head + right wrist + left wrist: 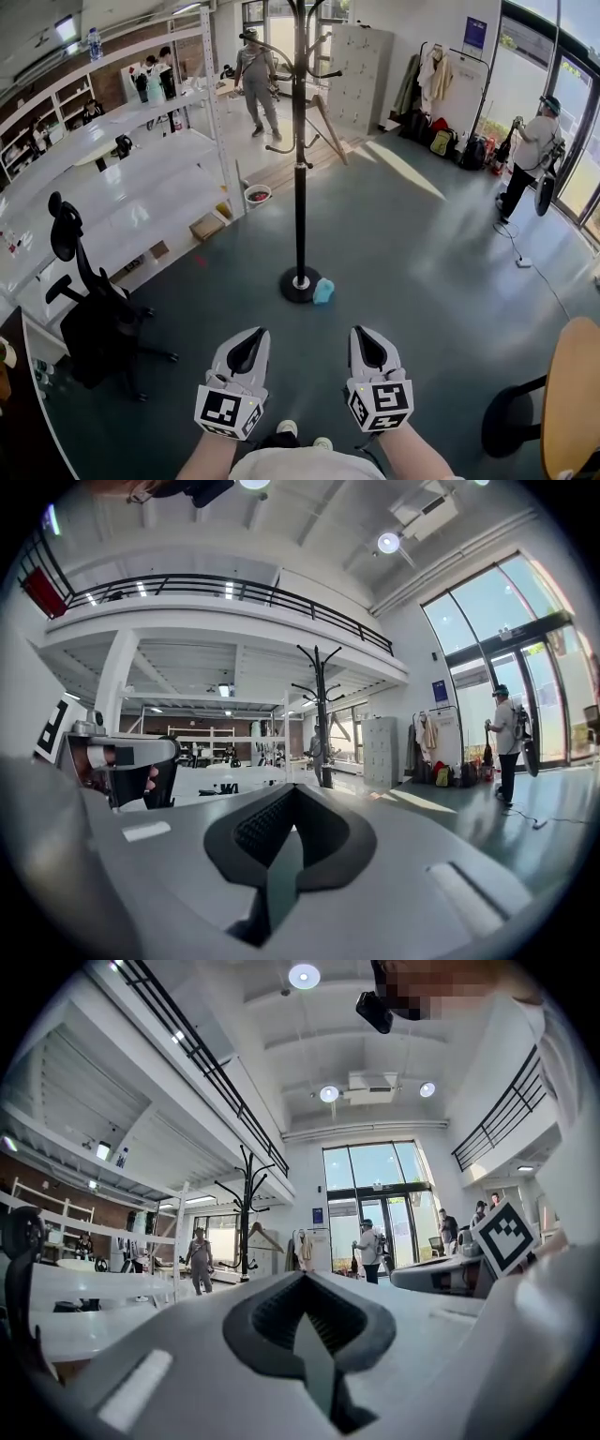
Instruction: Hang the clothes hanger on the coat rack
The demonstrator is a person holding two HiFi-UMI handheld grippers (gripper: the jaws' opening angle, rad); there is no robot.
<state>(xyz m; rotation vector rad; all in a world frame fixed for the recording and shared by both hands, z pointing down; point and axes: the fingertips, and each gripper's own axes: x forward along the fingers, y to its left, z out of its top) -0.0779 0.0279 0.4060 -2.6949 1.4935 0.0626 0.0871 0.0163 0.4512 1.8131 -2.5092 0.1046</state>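
1. Both grippers are low at 6 o'clock in the head view. The left gripper has its jaws closed on nothing, and the right gripper is also closed and empty.
2. The coat rack stands at 12 o'clock, well apart from me across bare floor. What looks like a wooden clothes hanger is slung just right of its pole, and I judge it is hanging there already, though it is too far off to be sure.
3. Risk: with the jaws closed I cannot take hold of anything, so reaching for the hanger like this would only knock it off its hook.
4. Risk: the rack is a tall, thin pole on a small round base. A push high up could rock or tip it.
5. A light blue object lies touching the base at its 3 o'clock side, and I could kick it while stepping in.
6. A black office chair sits at 9 o'clock beside the white shelving. My left elbow could clip it.
7. One person stands beyond the rack at 12 o'clock and another at 2 o'clock, with a cable trailing on the floor nearby. Neither blocks the straight path.
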